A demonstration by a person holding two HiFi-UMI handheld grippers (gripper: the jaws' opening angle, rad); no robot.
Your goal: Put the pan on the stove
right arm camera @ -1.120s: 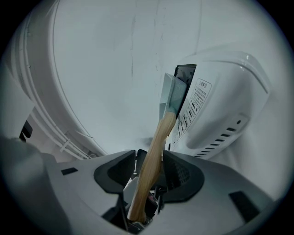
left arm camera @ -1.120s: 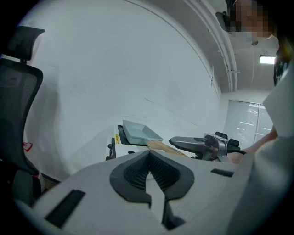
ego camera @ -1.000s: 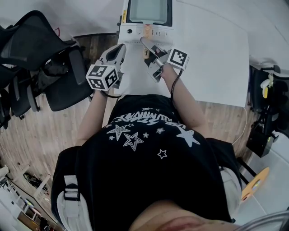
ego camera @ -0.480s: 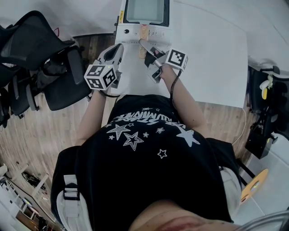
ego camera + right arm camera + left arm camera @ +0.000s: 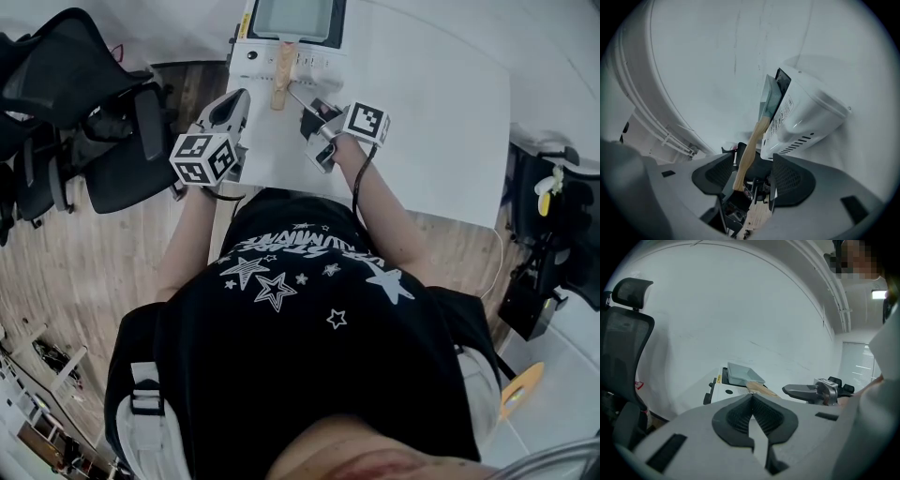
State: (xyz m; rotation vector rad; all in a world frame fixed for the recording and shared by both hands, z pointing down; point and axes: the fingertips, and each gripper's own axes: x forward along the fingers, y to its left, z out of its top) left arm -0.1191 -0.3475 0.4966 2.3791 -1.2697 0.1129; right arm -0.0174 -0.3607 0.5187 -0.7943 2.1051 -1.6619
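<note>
Since the pan [image 5: 292,17] already sits on the stove [image 5: 251,58] at the bench's [image 5: 422,112] far edge, right claw [image 5: 752,171] stands wide apart around its wooden handle [image 5: 750,140], no grip needed; left claw [image 5: 751,401] together, empty, idle alongside.

The white tabletop [image 5: 441,112] lies bare from 1 to 4 o'clock of the right gripper [image 5: 315,131]. At 12 o'clock the white boxy stove [image 5: 259,60] blocks the way. The pale wooden pan handle [image 5: 281,75] juts toward 6 o'clock, between that gripper and the left gripper [image 5: 236,101], and black mesh office chairs [image 5: 84,103] crowd 9 o'clock
</note>
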